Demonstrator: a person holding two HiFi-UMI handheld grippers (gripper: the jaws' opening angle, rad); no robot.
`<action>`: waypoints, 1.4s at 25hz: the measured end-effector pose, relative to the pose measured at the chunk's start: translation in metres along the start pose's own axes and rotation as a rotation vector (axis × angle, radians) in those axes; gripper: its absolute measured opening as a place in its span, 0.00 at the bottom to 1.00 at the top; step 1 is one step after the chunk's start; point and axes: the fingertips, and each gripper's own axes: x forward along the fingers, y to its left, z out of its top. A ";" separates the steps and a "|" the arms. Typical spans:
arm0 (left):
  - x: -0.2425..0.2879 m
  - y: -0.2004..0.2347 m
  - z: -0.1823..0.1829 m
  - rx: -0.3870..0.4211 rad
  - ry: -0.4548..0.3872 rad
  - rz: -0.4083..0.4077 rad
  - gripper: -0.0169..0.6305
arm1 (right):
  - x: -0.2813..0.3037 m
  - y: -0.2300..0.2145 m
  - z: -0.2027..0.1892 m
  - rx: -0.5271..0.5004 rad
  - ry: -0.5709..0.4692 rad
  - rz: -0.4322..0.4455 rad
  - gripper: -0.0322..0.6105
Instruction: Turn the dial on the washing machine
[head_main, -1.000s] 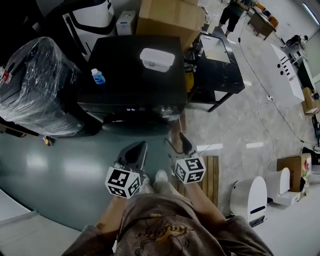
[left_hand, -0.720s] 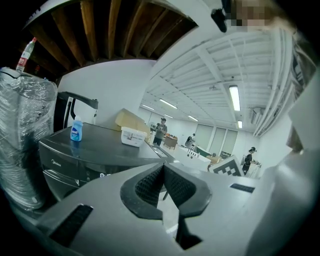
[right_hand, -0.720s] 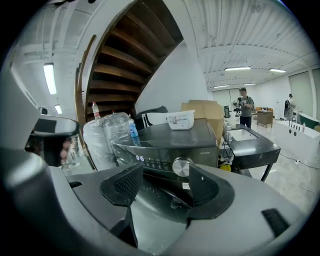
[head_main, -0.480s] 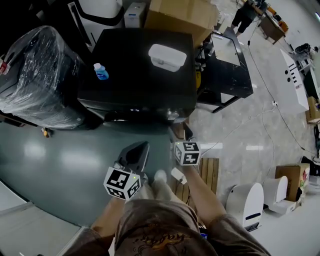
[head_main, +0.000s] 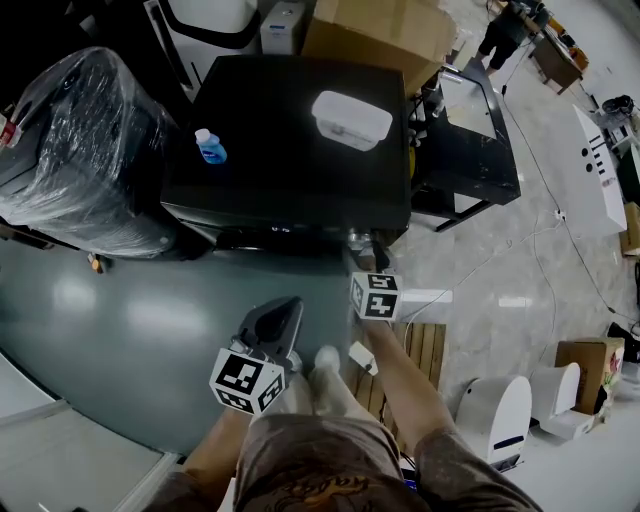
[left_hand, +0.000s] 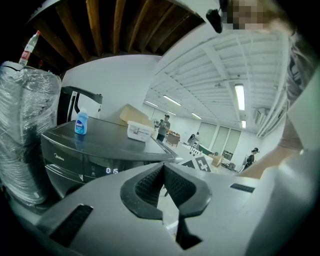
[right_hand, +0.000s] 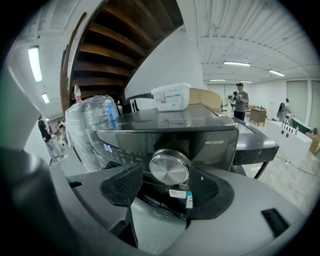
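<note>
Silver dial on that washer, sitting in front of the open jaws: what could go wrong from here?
1. The dial looks smooth and shiny, so the right gripper may slip round it instead of turning it.
2. Its jaws stand open, and the dial seems only just between their tips; shutting now might catch just the front edge and pop off.

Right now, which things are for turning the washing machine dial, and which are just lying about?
For the job: washing machine, dial, right gripper (open, facing the dial).
Lying about: blue bottle, white tub, plastic-wrapped bundle, cardboard box, left gripper (shut).
</note>
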 end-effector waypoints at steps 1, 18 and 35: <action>0.000 0.002 0.000 0.000 0.002 0.003 0.03 | 0.002 -0.002 -0.001 0.011 0.005 -0.007 0.44; 0.004 0.006 -0.005 -0.003 0.021 0.014 0.03 | 0.009 -0.009 -0.001 0.159 -0.004 -0.032 0.44; 0.009 0.001 -0.014 0.000 0.037 0.007 0.03 | 0.009 -0.013 -0.005 0.487 -0.055 0.120 0.44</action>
